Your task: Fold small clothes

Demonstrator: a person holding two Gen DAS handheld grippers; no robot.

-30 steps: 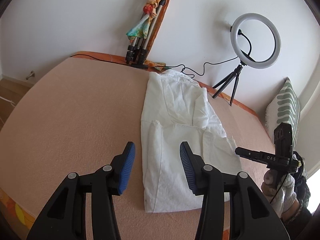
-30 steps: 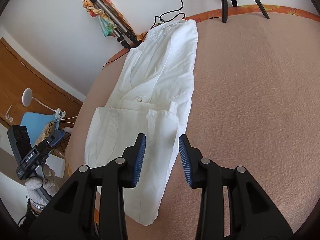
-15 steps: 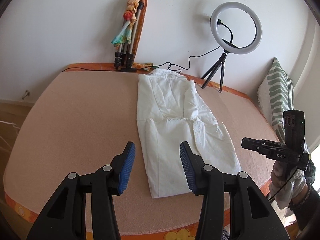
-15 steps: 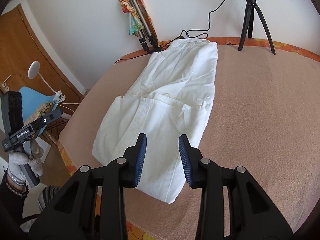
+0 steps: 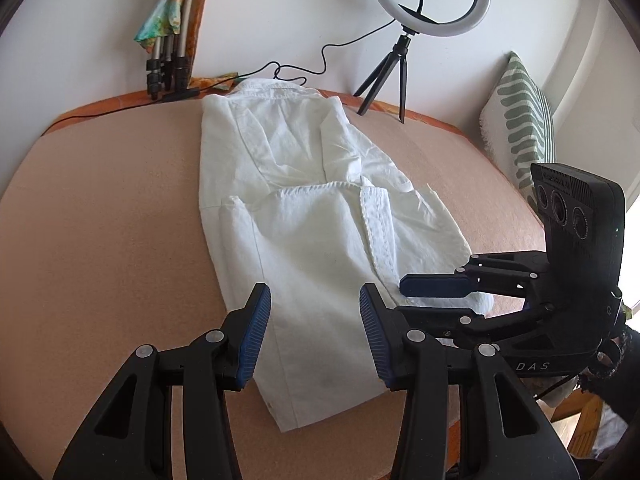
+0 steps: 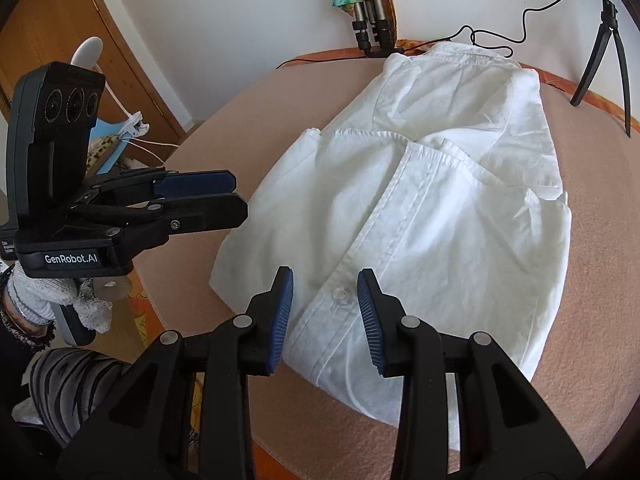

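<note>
White shirt (image 5: 316, 216), partly folded, lies lengthwise on the peach-covered table (image 5: 100, 240), collar toward the far wall, near a ring light on a tripod (image 5: 424, 4); no container is in view. Compared with half a second earlier, both grippers stand closer over the shirt's near end, and each now appears large in the other's view. Left gripper (image 5: 312, 336): jaws partly apart, empty, above the shirt's near hem, not pressing on it. Right gripper (image 6: 324, 316): jaws partly apart, empty; the button placket and one button show between its blue pads (image 6: 282, 320), the cloth not pinched. In the left view the right gripper lies at the shirt's right near corner; whether it touches cannot be told.
</note>
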